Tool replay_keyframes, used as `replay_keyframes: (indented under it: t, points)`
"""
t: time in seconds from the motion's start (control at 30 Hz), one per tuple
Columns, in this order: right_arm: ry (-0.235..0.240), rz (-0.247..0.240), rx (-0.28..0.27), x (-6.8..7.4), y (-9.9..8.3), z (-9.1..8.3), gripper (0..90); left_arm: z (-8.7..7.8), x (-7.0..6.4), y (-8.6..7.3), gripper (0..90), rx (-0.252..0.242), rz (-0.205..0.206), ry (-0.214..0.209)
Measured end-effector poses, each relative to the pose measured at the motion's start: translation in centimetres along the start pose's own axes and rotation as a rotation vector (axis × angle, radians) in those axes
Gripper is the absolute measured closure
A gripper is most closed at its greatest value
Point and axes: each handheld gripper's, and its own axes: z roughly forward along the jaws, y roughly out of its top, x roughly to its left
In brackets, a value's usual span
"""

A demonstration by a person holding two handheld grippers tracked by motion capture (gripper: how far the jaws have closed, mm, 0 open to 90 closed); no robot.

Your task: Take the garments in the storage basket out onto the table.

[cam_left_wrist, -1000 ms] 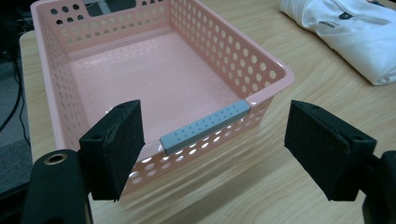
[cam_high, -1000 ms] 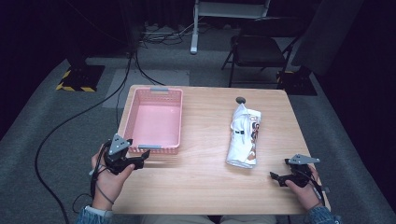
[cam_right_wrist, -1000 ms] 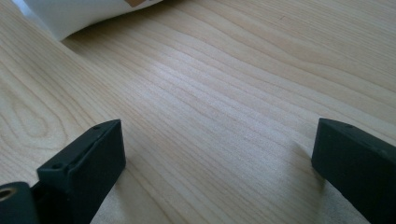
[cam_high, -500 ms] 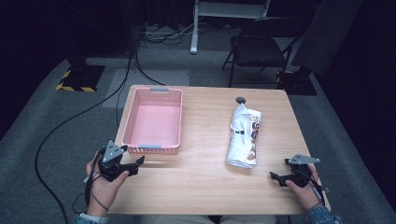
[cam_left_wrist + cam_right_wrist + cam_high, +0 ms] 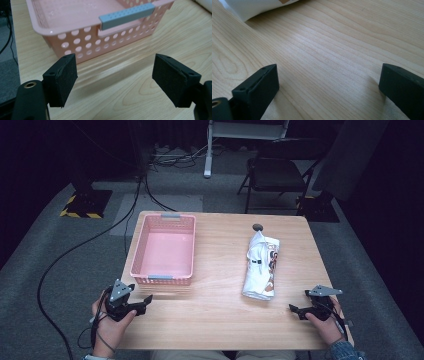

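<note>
A pink perforated basket (image 5: 142,251) with grey handles stands empty on the left half of the wooden table (image 5: 215,315). A white snack bag (image 5: 261,266) lies lengthwise on the right half. My left gripper (image 5: 146,301) rests at the table's front left corner, just in front of the basket, open with nothing between its pads (image 5: 61,80). In the left gripper view the basket's near wall (image 5: 105,40) and grey handle (image 5: 127,16) face me. My right gripper (image 5: 294,310) sits at the front right, open and empty, below the bag's near end (image 5: 254,7).
A small dark round object (image 5: 257,226) lies at the table's far edge beyond the bag. A folding chair (image 5: 280,170) and a white stand (image 5: 247,132) are behind the table. Cables (image 5: 75,250) run over the grey floor at the left.
My left gripper has drawn back toward the front edge and to the left, away from the basket. The right gripper has stayed put.
</note>
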Motion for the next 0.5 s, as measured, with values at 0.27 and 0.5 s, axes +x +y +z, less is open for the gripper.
replay_keyframes:
  t: [0.27, 0.5]
  points:
    - [0.0, 0.0, 0.0, 0.0, 0.0, 0.0, 2.7, 0.4, 0.7, -1.4, 19.8, 0.026, -0.02, 0.009]
    - [0.0, 0.0, 0.0, 0.0, 0.0, 0.0, 2.7, 0.7, 1.2, -2.5, 19.5, 0.049, -0.038, 0.021]
